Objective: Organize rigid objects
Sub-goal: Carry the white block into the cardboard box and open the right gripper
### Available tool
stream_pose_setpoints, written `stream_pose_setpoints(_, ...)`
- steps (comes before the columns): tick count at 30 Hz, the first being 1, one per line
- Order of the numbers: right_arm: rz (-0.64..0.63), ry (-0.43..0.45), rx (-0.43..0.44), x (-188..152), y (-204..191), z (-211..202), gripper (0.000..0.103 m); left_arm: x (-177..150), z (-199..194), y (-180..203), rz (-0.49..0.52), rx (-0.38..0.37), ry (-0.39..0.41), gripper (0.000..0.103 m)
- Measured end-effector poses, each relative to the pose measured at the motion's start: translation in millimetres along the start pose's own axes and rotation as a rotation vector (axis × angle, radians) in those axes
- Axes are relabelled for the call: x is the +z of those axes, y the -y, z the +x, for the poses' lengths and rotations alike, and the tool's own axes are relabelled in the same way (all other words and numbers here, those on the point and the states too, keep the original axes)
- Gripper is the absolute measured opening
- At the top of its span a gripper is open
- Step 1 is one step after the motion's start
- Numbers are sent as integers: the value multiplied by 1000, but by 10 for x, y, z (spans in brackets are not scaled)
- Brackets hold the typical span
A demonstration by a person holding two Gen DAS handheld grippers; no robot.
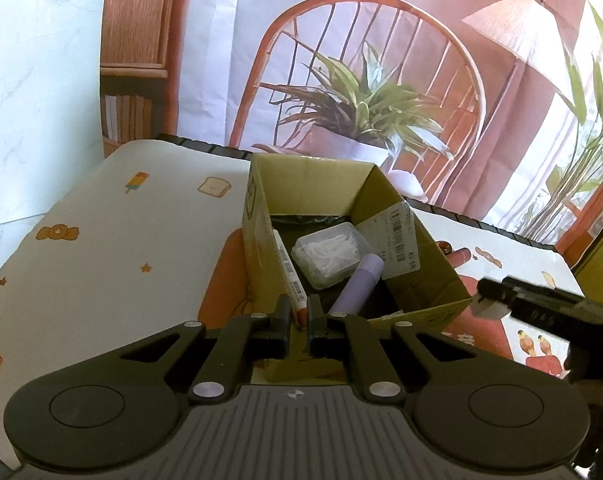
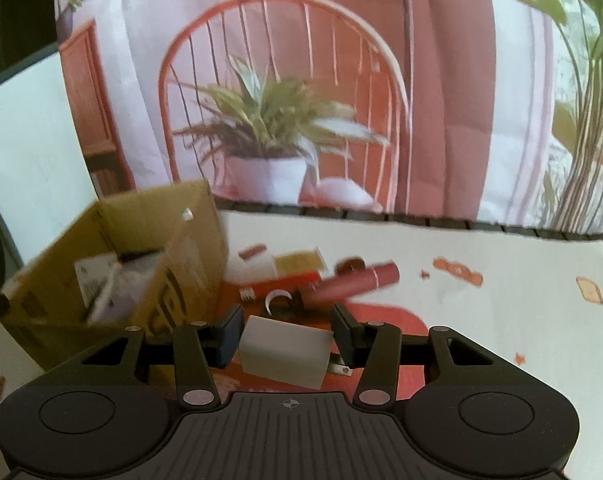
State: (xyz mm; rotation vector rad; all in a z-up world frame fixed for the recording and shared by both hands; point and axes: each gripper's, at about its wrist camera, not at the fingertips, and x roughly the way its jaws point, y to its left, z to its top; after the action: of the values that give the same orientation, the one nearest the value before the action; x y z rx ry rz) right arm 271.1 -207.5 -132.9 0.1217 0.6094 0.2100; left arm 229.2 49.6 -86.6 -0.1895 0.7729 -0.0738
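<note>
Cardboard first: the open brown cardboard box [image 1: 261, 216] sits right ahead of the left gripper [image 1: 299, 316], whose jaws are pinched nearly shut on the red end of a white marker pen [image 1: 289, 272] that leans on the box's inner left wall. Further inside, just past the fingertips, a clear plastic case of white bits [image 1: 327, 254] and a lilac cylinder [image 1: 361, 282] are already packed.

Over on the right gripper [image 2: 286, 340], the jaws are held about halfway open, clamped on a pale grey rectangular block [image 2: 285, 354]; the box is seen up and to its left. A red tube [image 2: 357, 280] is left on the table beyond it.

So it looks like mid-packing. Next, probably, the marker gets released, then the block is carried over the box rim and dropped in.
</note>
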Motion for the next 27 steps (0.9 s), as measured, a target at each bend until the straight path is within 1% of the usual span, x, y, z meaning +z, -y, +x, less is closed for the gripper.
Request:
stream_pose_setpoints(7, -24, 86, 61, 318, -162, -146, 45, 3, 4, -3, -1, -3, 0, 9)
stream_pose_setpoints(11, -63, 111, 115, 460, -338, -121, 45, 11, 16, -5, -2, 0, -3, 9)
stream_pose_setpoints(20, -136, 86, 217, 521, -769, 86, 45, 23, 44, -10, -8, 8, -13, 9)
stream_pose_setpoints(27, -143, 13, 244, 406, -873, 270, 44, 31, 68, 3, 0, 12, -18, 9)
